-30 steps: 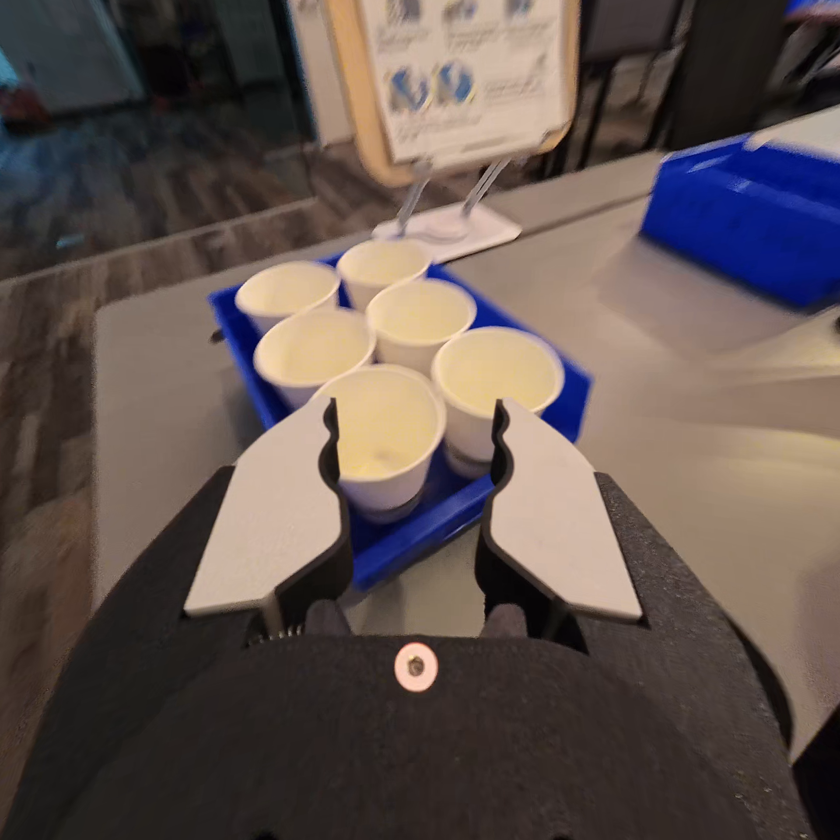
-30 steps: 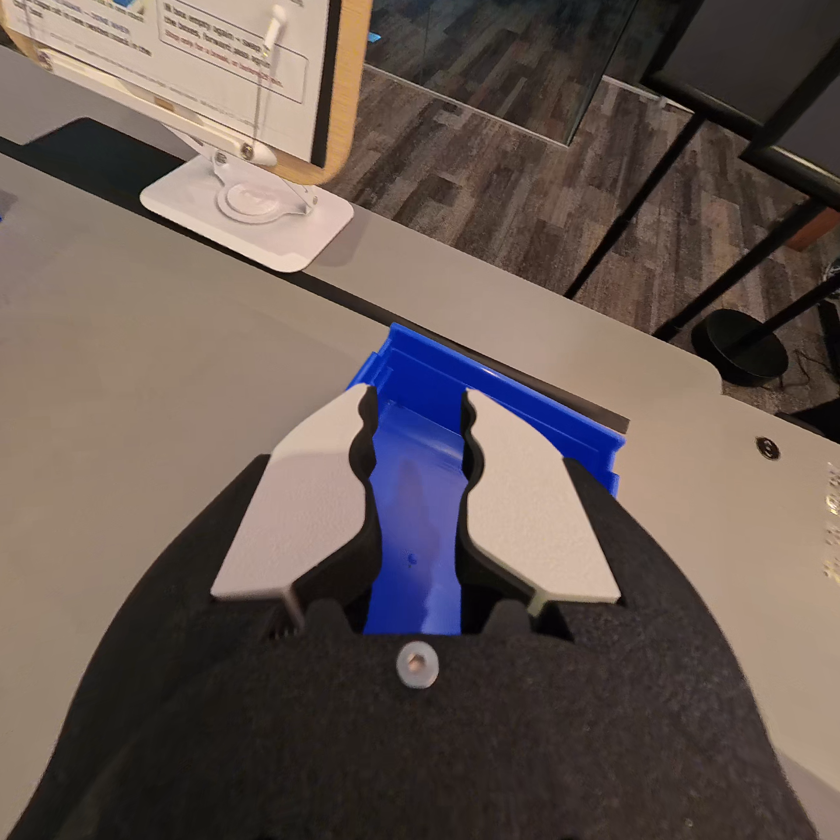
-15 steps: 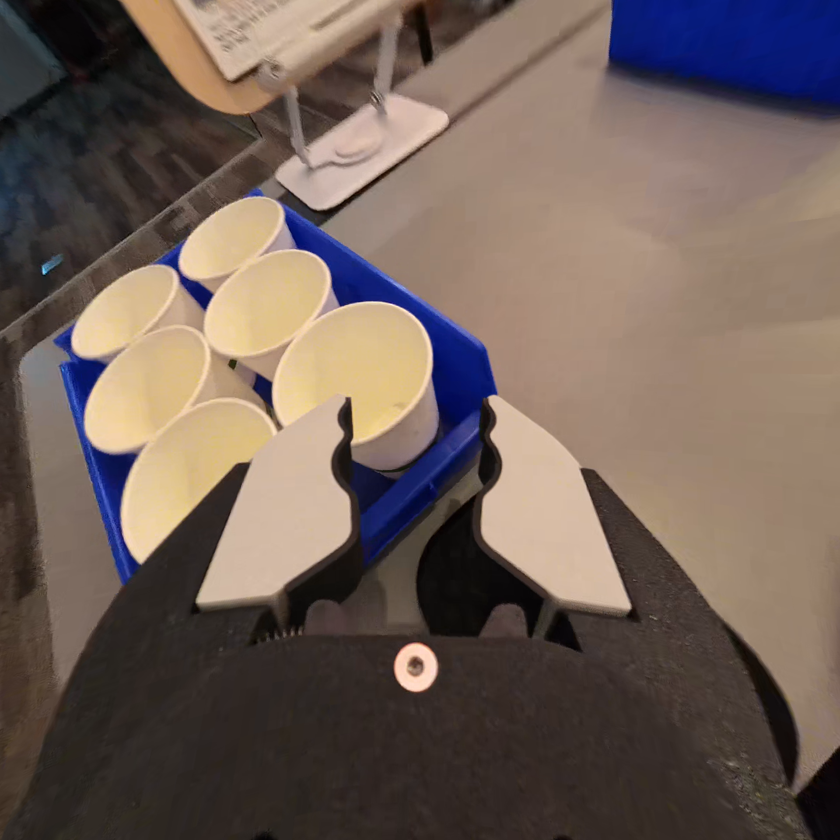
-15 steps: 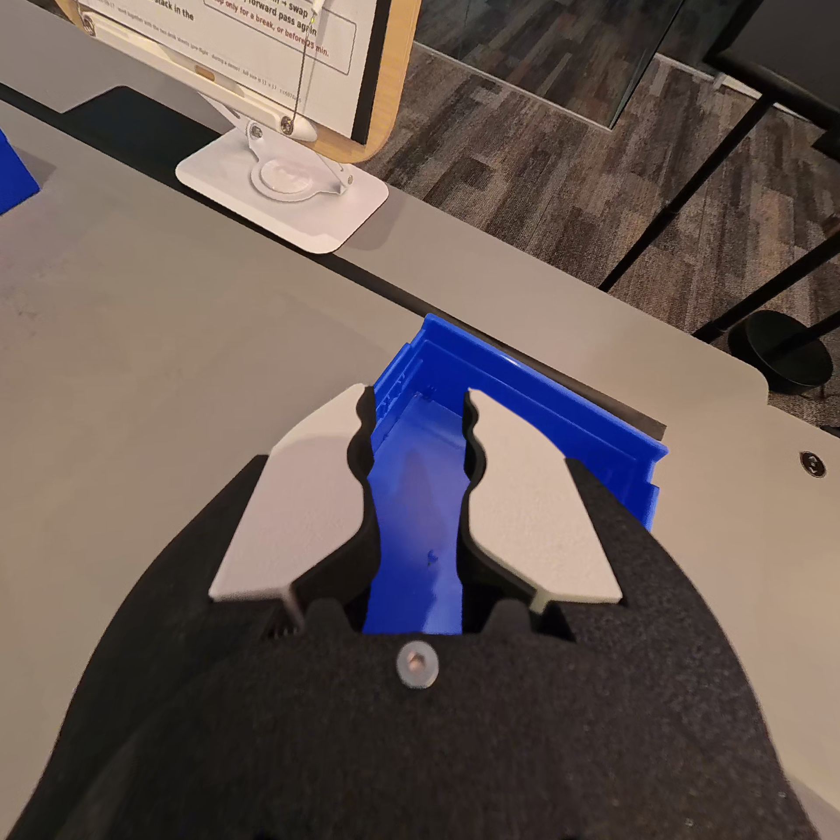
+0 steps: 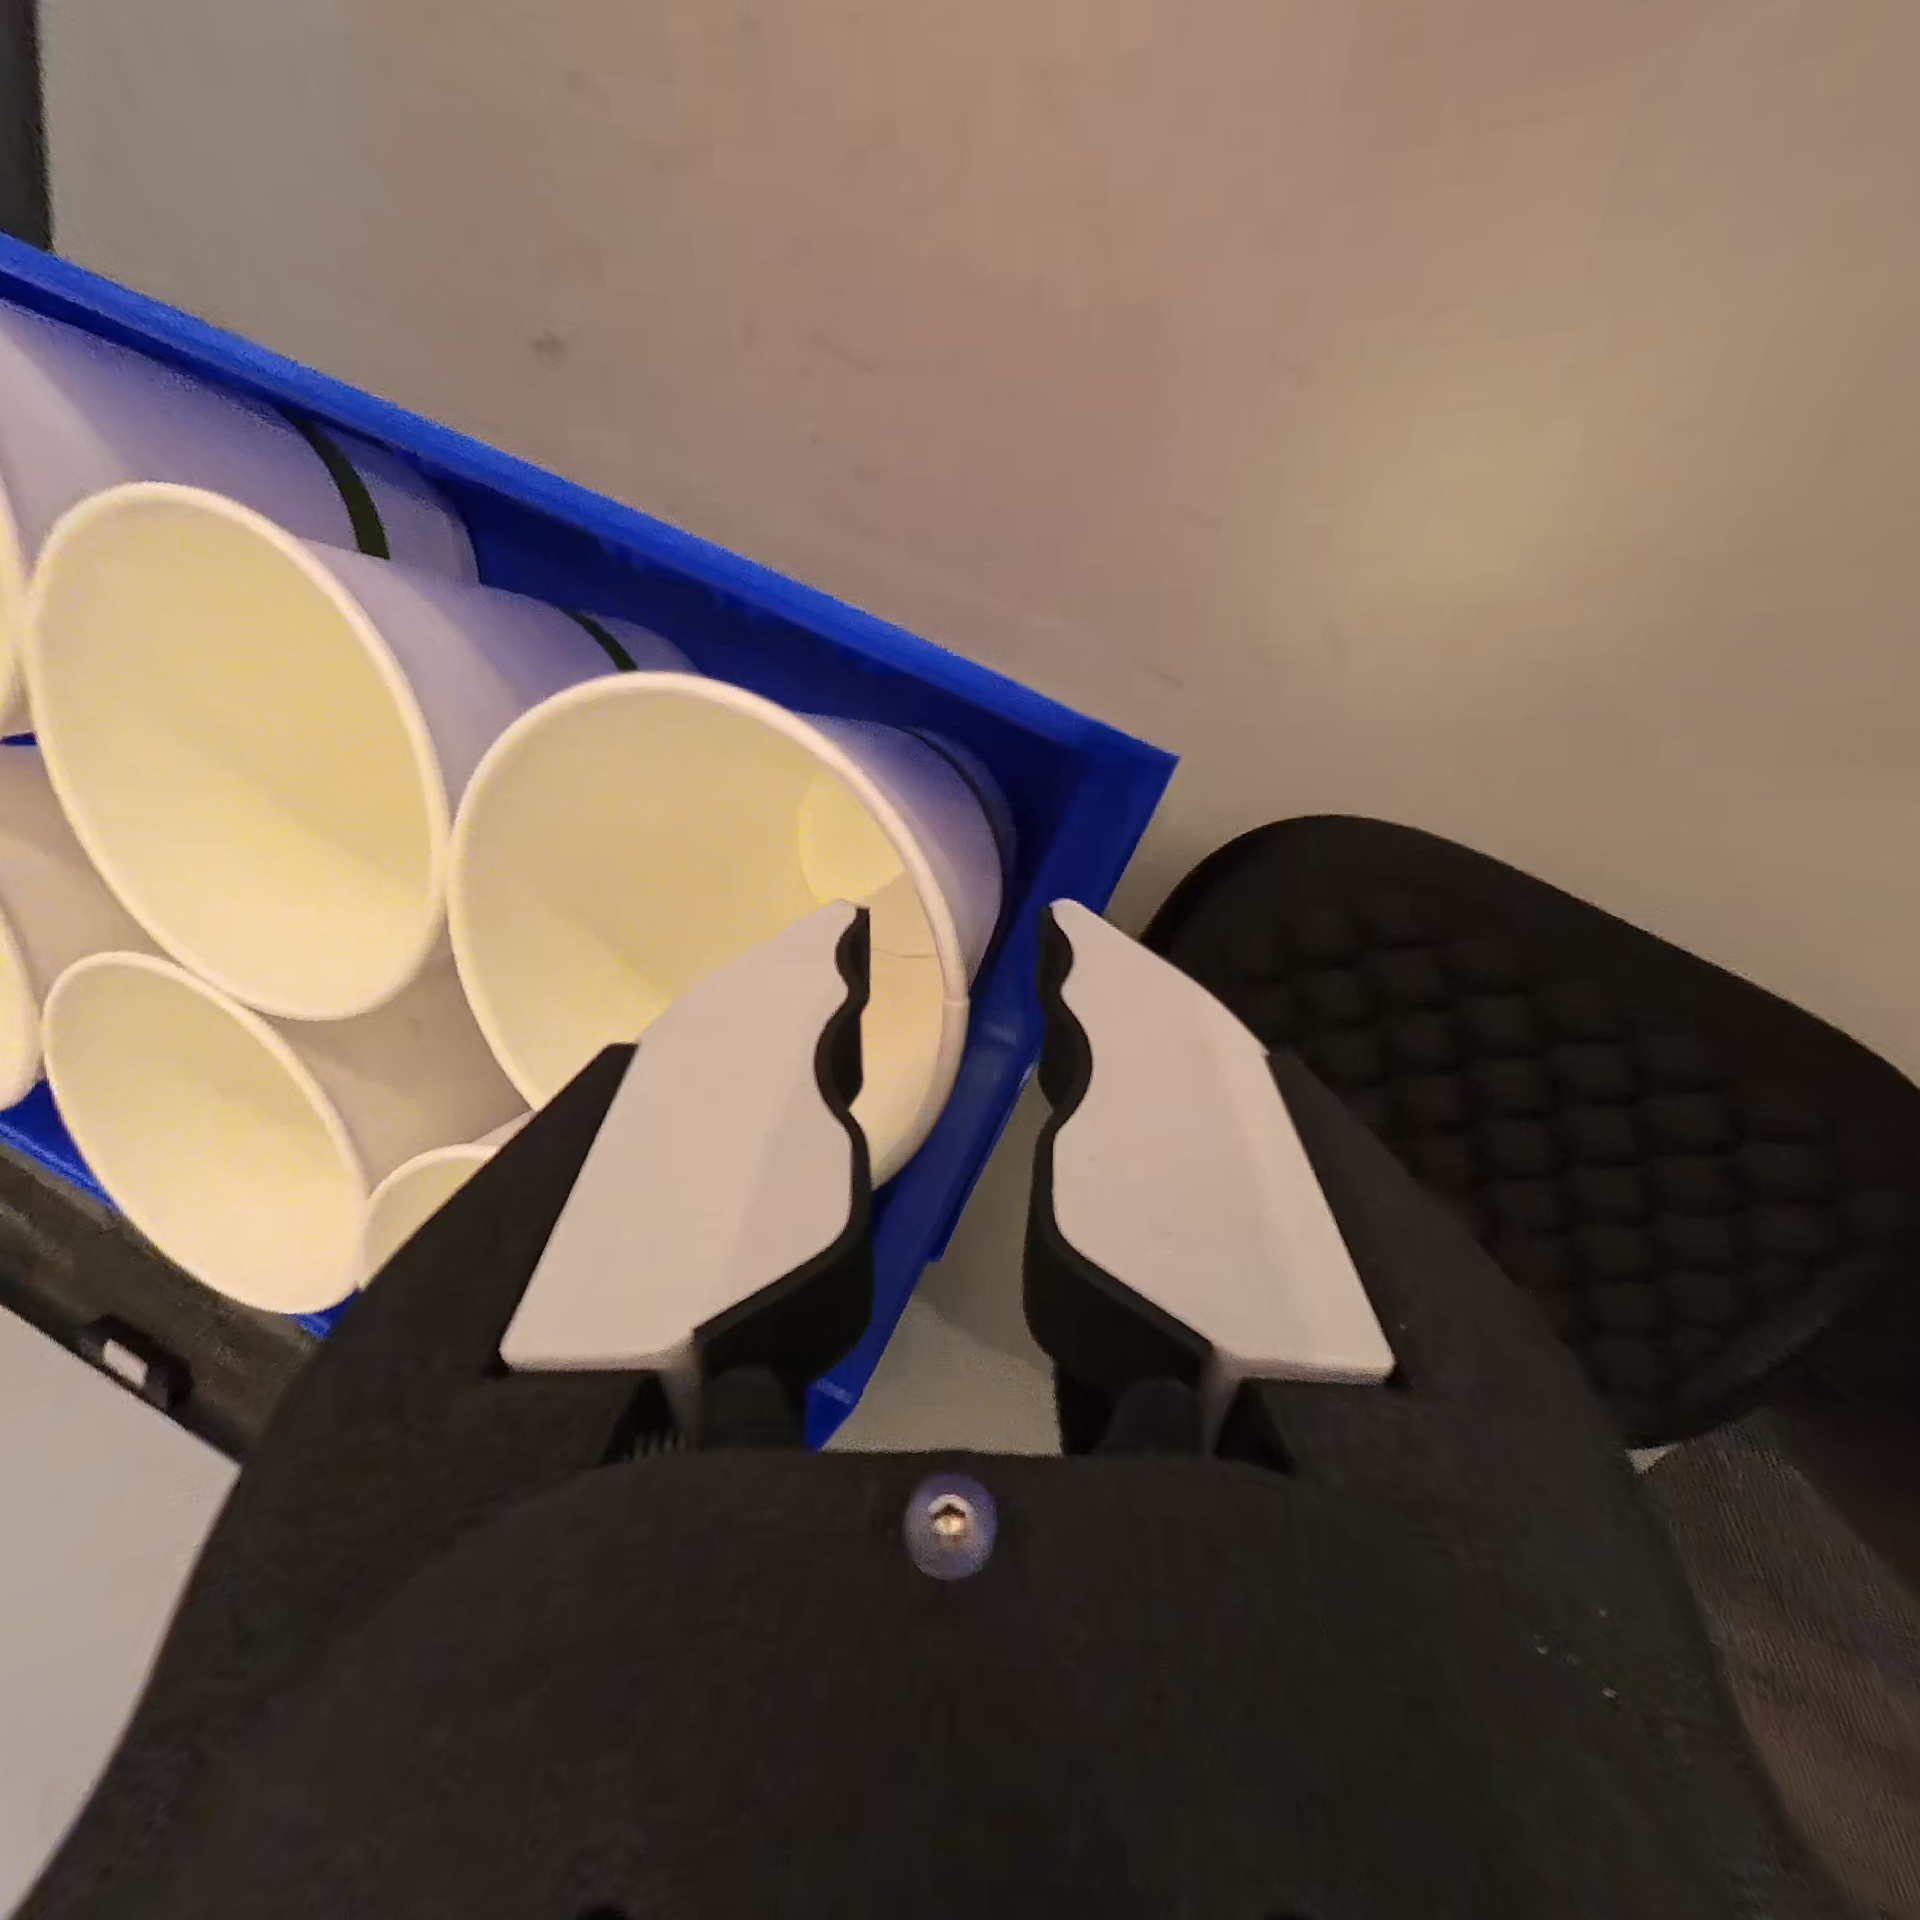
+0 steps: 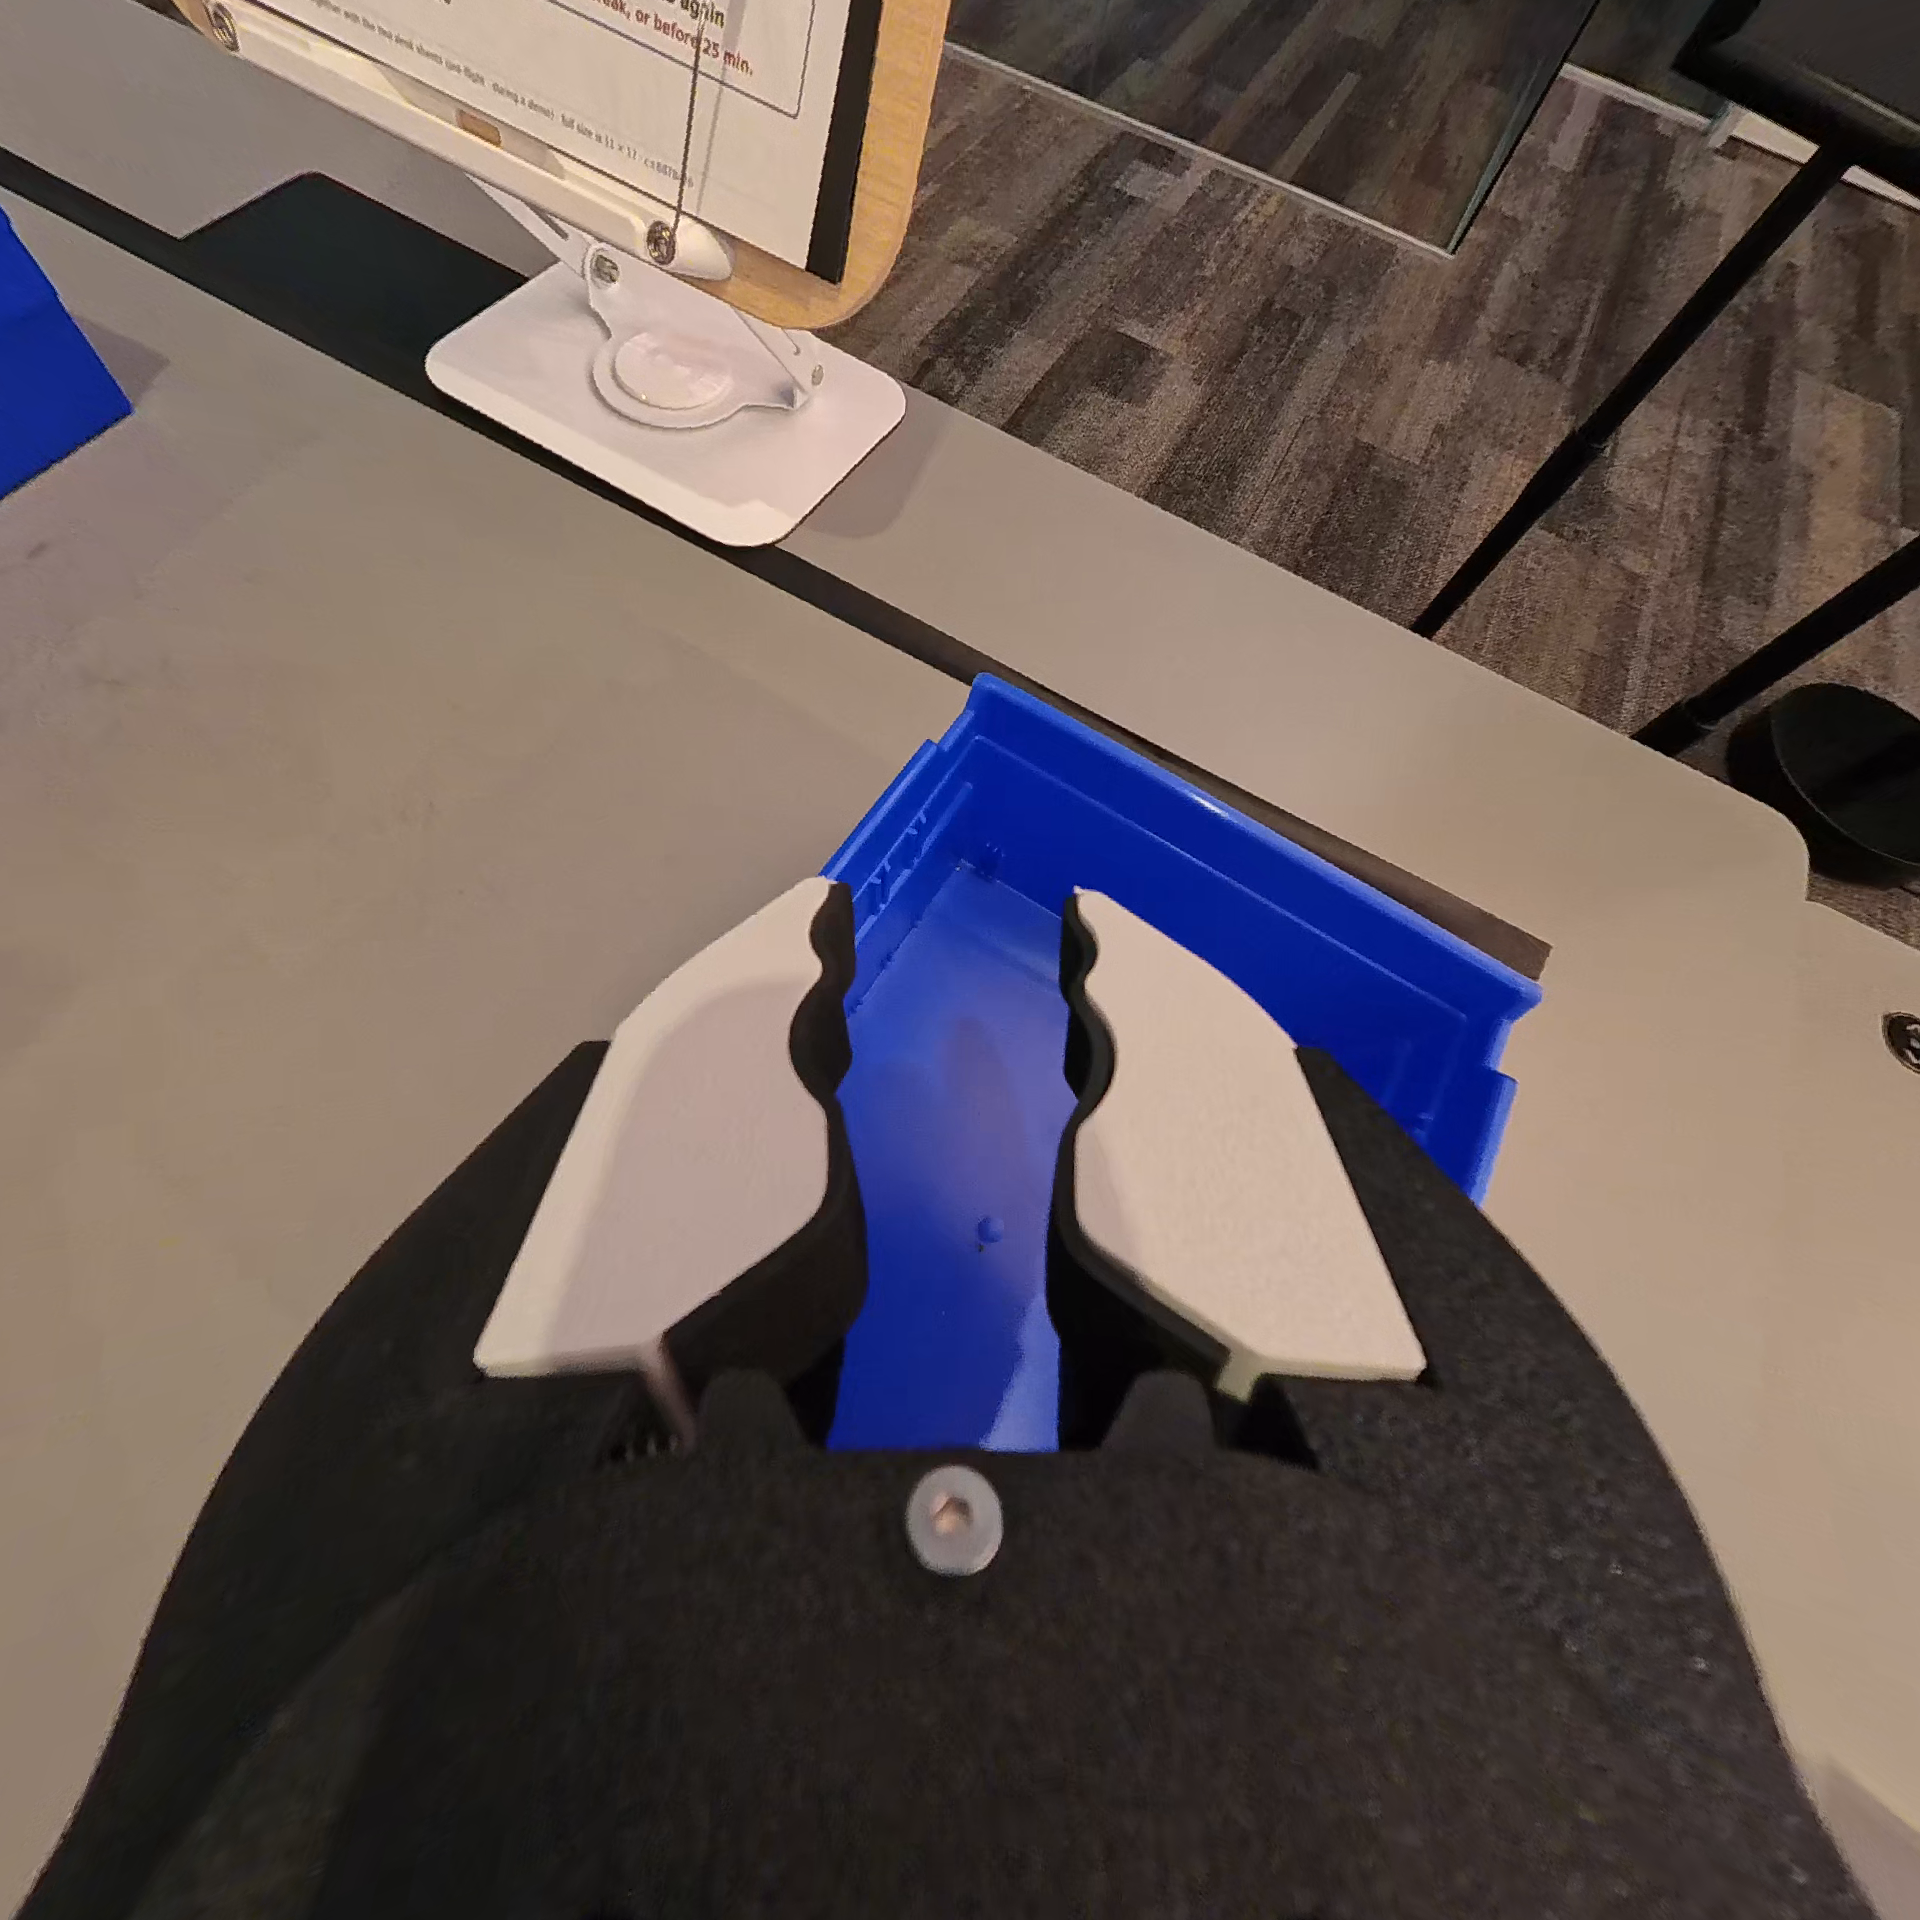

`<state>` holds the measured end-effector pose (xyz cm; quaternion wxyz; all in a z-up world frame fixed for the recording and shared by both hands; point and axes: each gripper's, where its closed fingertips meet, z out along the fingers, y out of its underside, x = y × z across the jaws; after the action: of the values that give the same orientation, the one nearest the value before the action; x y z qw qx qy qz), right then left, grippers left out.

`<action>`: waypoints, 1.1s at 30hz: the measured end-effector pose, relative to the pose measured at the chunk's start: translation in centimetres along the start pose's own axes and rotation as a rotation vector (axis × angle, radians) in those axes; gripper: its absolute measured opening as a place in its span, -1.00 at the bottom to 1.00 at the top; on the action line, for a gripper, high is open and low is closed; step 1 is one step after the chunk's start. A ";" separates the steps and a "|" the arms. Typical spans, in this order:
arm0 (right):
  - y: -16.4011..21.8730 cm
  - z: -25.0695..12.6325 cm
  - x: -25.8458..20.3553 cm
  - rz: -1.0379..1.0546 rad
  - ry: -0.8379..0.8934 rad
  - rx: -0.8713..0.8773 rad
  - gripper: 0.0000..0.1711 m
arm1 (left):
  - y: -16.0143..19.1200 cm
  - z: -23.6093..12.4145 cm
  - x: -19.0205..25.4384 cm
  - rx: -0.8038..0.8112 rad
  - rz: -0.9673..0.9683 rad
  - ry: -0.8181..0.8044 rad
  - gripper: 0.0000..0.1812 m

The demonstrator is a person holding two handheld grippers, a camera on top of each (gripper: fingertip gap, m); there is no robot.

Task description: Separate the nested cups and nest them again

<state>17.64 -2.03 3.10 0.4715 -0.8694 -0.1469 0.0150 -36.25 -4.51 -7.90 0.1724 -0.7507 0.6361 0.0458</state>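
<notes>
Several white paper cups stand packed in a blue bin (image 5: 1081, 821) at the left of the left wrist view. My left gripper (image 5: 951, 914) is open and points steeply down at the nearest cup (image 5: 644, 883). Its left finger is over the cup's mouth and its right finger is outside the bin wall. The cup's rim and the wall lie in the gap, and I cannot tell if either is touched. My right gripper (image 6: 954, 896) is open and empty above a second, empty blue bin (image 6: 1247, 862).
A black mesh chair seat (image 5: 1558, 1091) lies below the table edge right of the cup bin. A sign on a white stand (image 6: 665, 416) sits at the table's far edge. The corner of another blue bin (image 6: 42, 364) shows at the left.
My left gripper has dropped and tilted down over the nearest right-hand cup, and its jaws have narrowed. My right gripper has shifted slightly over the empty bin, with its jaws a little wider.
</notes>
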 end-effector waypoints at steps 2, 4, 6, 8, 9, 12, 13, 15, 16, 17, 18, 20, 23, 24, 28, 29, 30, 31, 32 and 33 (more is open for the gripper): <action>0.0 0.0 0.0 0.000 -0.007 0.003 -0.55 | 0.0 0.4 0.0 -0.029 0.004 0.018 -0.75; 0.1 0.1 -0.1 0.005 -0.017 0.001 -0.53 | -0.1 0.6 0.2 -0.042 -0.009 0.051 -0.92; 0.2 0.2 -0.3 0.010 -0.031 -0.002 -0.52 | 0.0 0.6 0.2 -0.054 -0.018 0.060 -0.93; 0.1 0.3 -0.4 0.013 -0.041 0.001 -0.51 | 0.0 0.3 0.5 -0.067 -0.014 0.077 -0.93; 0.1 0.3 -0.5 0.011 -0.046 0.003 -0.51 | 0.0 0.0 0.6 -0.067 -0.007 0.076 -0.94; -0.3 0.3 -0.6 -0.012 -0.046 0.023 -0.50 | -0.2 -1.8 0.5 -0.064 0.015 0.063 -0.94; -0.5 0.2 -0.6 -0.022 -0.048 0.031 -0.50 | -0.4 -2.6 0.4 -0.055 0.022 0.058 -0.94; -0.7 0.4 -0.9 -0.034 -0.058 0.043 -0.50 | -1.1 -4.8 -0.2 -0.029 0.034 0.036 -0.94; -0.9 0.5 -1.2 -0.038 -0.070 0.048 -0.49 | -1.5 -6.1 -0.6 -0.016 0.040 0.020 -0.94; -1.1 0.6 -1.7 -0.044 -0.088 0.056 -0.49 | -2.0 -7.4 -1.1 -0.003 0.051 0.001 -0.94; -1.4 0.7 -2.5 -0.055 -0.114 0.066 -0.49 | -2.6 -8.8 -1.4 0.012 0.067 -0.017 -0.94; -2.3 0.9 -4.5 -0.099 -0.184 0.101 -0.48 | -4.4 -11.4 -1.7 0.063 0.113 -0.027 -0.94; -4.9 0.0 -10.0 -0.159 -0.407 0.233 -0.45 | -8.9 -14.3 -0.7 0.188 0.212 0.036 -0.95; -5.7 -0.7 -12.3 -0.171 -0.511 0.283 -0.42 | -10.7 -14.8 0.0 0.235 0.256 0.074 -0.94; -7.3 -4.3 -20.1 -0.194 -0.913 0.418 -0.26 | -17.0 -14.5 3.0 0.317 0.434 0.208 -0.94; -7.3 -4.9 -21.3 -0.196 -0.980 0.426 -0.24 | -18.4 -14.2 3.7 0.324 0.480 0.229 -0.94; -7.3 -5.4 -22.4 -0.197 -1.035 0.428 -0.20 | -19.8 -13.8 4.2 0.331 0.522 0.243 -0.94; -7.1 -5.6 -23.3 -0.202 -1.078 0.423 -0.15 | -21.2 -13.4 4.7 0.338 0.560 0.257 -0.94; -6.9 -5.7 -24.1 -0.208 -1.102 0.412 -0.13 | -22.5 -13.2 5.2 0.345 0.595 0.277 -0.94; -6.6 -5.5 -24.6 -0.217 -1.109 0.397 -0.10 | -23.7 -13.0 5.8 0.353 0.626 0.300 -0.94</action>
<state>-6.60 -9.75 8.86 0.4765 -0.6073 -0.4534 0.4456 -14.16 -10.96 7.34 0.1817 -0.4773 0.8508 -0.1239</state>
